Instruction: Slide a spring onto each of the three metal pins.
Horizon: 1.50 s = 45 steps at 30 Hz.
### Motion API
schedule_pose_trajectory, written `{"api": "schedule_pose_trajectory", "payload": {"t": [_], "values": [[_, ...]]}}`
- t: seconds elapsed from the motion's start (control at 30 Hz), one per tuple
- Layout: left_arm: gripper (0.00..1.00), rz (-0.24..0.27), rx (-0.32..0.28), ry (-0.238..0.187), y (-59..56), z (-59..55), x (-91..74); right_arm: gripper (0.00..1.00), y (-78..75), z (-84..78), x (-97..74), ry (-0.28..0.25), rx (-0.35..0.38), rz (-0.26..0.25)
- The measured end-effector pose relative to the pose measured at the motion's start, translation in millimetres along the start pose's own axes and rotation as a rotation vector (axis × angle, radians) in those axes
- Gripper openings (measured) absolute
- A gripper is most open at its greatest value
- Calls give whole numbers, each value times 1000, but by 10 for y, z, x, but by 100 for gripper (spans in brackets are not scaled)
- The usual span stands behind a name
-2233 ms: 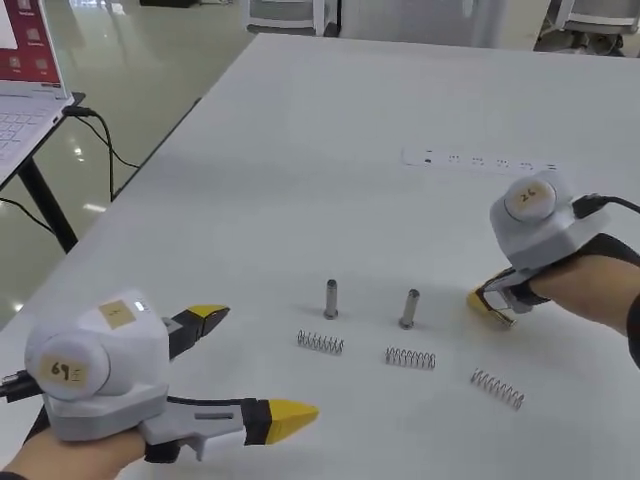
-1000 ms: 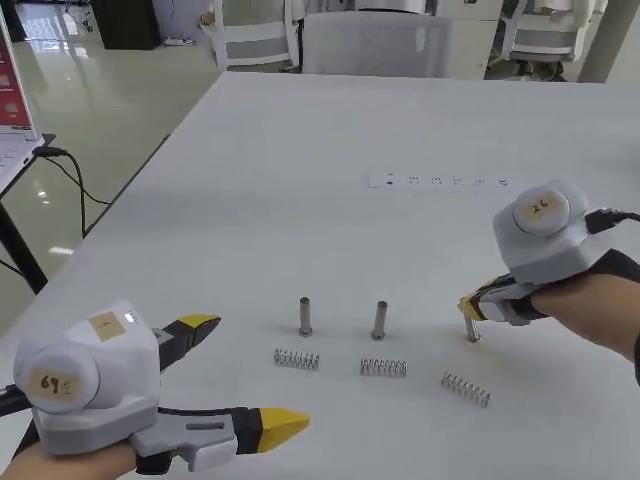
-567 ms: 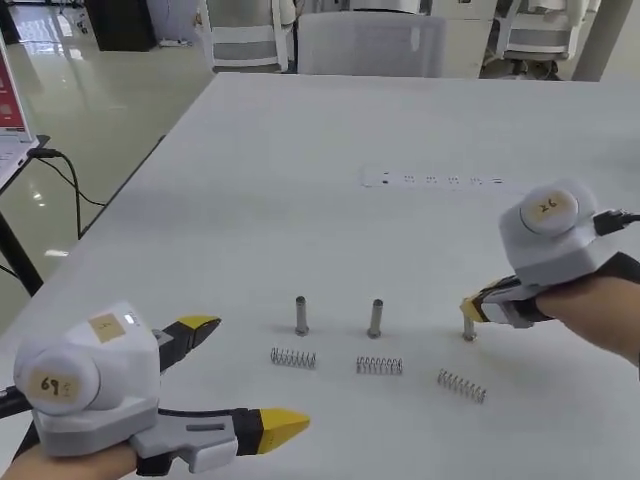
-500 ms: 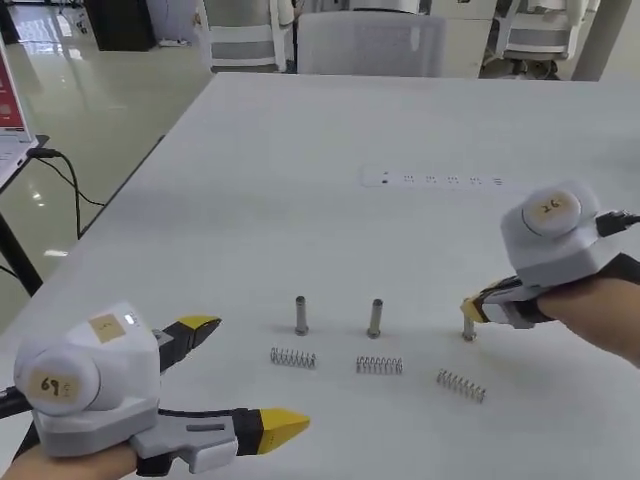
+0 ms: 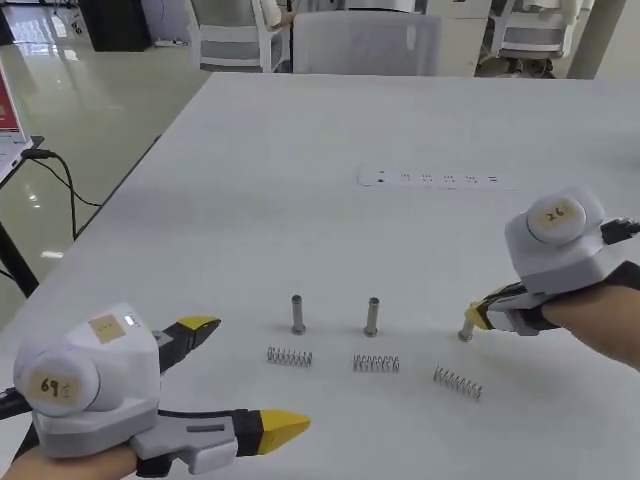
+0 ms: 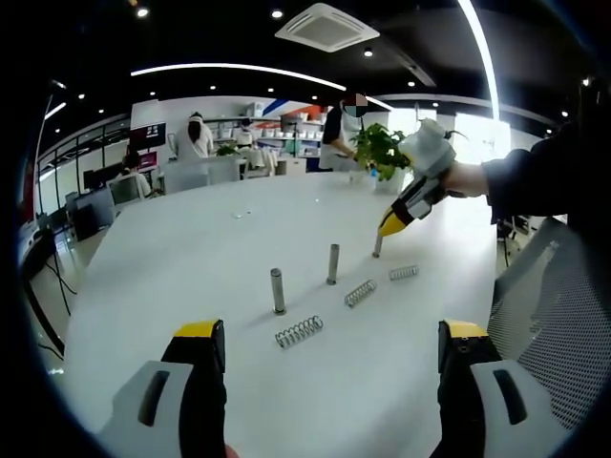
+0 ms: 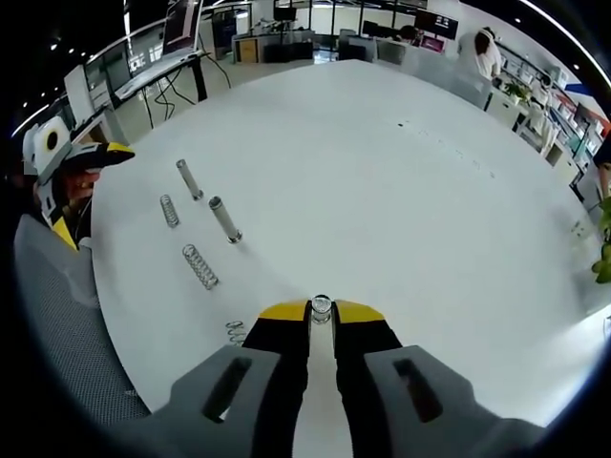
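Currently, the right gripper (image 7: 322, 310) has its jaws drawn in to a narrow slit. The round top of the right pin (image 5: 466, 331) is pinched between the yellow tips. In the head view that pin stands upright on the white tabletop (image 5: 300, 200), with the tips at its head.

Left gripper (image 5: 243, 375): jaws spread wide, nothing between them. It is held low at the near left edge of the tabletop, well apart from the parts. Its own view looks across the row of pins between the two yellow tips. In the right gripper view it shows at the far left, beyond the two free pins.

Pins: left pin (image 5: 297, 313) and middle pin (image 5: 372, 316) are both upright, bare and standing free. With the right pin they make a row across the tabletop.

Springs: three, all lying on their sides, none on a pin.
- Left spring (image 5: 289, 356): just on the near side of the left pin.
- Middle spring (image 5: 376, 364): just on the near side of the middle pin.
- Right spring (image 5: 457, 382): near the right pin, slightly skewed against the other two.

As far as the head view shows, no spring touches its pin.

Other: a white power strip (image 5: 440, 180) lies farther back on the tabletop, well apart from the row. Office chairs (image 5: 365, 42) stand beyond the far edge.
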<state>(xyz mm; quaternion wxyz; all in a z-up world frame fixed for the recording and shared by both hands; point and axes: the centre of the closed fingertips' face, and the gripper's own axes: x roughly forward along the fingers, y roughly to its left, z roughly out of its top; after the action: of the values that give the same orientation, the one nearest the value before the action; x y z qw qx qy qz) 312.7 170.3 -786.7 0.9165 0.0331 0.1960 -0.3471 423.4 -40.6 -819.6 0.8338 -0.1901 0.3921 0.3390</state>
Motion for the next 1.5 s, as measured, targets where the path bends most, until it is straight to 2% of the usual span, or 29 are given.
{"api": "schedule_pose_trajectory", "payload": {"t": [0.37,0.9,1.07,1.23,1.5], "values": [[91,1,-2,0,12,-6,-8,11,-8,7,16,0,-20,3],[91,-5,3,3,-24,2,3,25,-55,-25,-29,-36,-60,-16],[91,-4,0,1,-19,-4,-5,25,-58,-79,-87,-39,-65,-18],[91,-7,-1,0,-27,-10,8,25,-30,-126,-148,-41,-76,-12],[91,-13,-1,3,-37,-18,30,25,87,-187,-209,-41,-90,33]]}}
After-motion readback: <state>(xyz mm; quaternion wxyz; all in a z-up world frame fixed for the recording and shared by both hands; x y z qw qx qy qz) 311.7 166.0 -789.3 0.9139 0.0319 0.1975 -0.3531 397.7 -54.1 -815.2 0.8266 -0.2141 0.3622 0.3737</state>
